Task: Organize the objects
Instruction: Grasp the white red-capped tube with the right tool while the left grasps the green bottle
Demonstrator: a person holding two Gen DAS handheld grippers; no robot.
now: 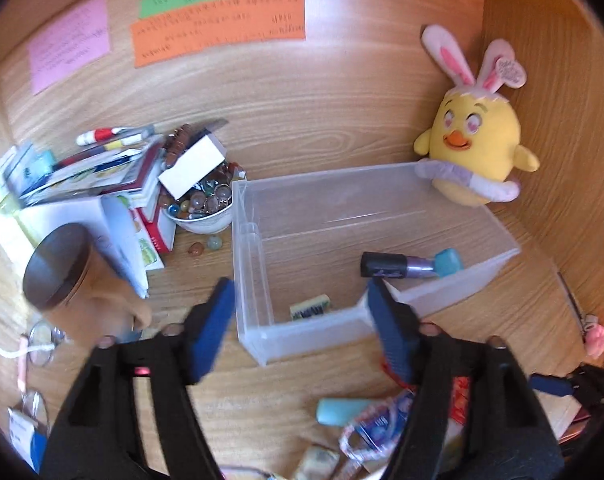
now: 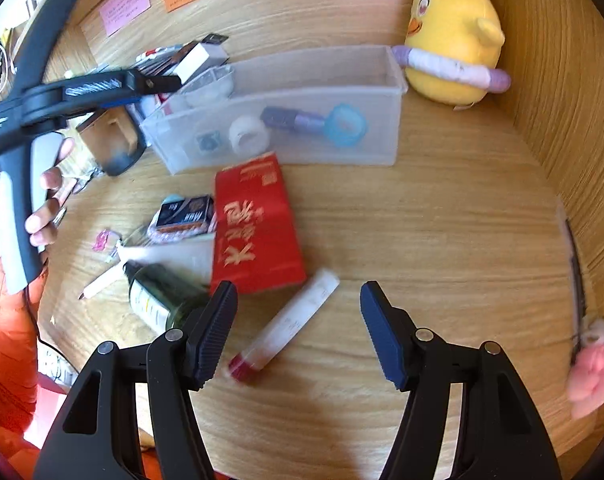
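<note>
Toward the table's (image 2: 442, 240) back edge sits our clear plastic bin (image 1: 257, 280), already holding the purple tube (image 1: 406, 266), so our left claw (image 1: 297, 324) hangs wide and empty above it while our right claw (image 2: 297, 328), half-spread and empty, straddles the red-capped white tube (image 2: 285, 328).

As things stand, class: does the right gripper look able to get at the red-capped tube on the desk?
Probably yes. The right gripper is open, and the red-capped tube lies uncovered between its jaws, beside the red envelope; nothing blocks it.
</note>
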